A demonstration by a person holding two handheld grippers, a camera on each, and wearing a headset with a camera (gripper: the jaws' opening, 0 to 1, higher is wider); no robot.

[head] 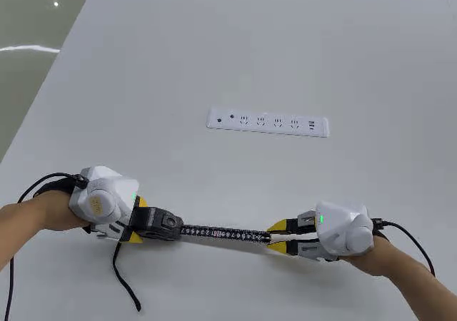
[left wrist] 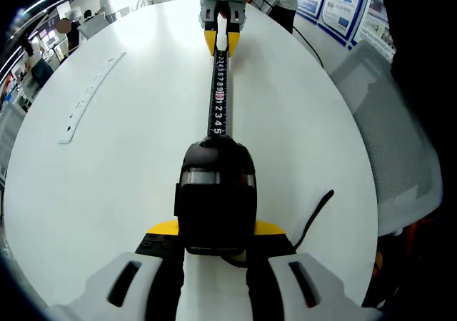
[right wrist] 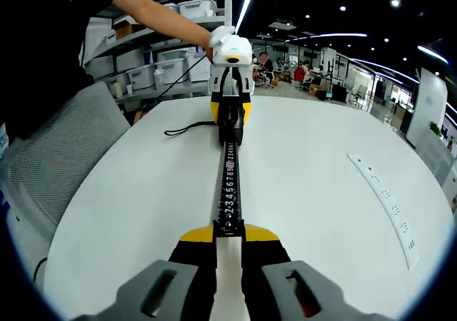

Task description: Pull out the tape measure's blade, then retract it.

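The left gripper (head: 138,225) clamps the black tape measure (head: 161,224) at near left. The right gripper (head: 278,236), near right, pinches the tip of the extended blade (head: 225,233).

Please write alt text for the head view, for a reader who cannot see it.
The left gripper clamps a black tape measure case and the right gripper pinches its pulled-out blade over a white table. A power strip lies beyond them.

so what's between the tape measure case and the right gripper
The pulled-out blade, running from the case to the right gripper over the white table, clearest in the head view.
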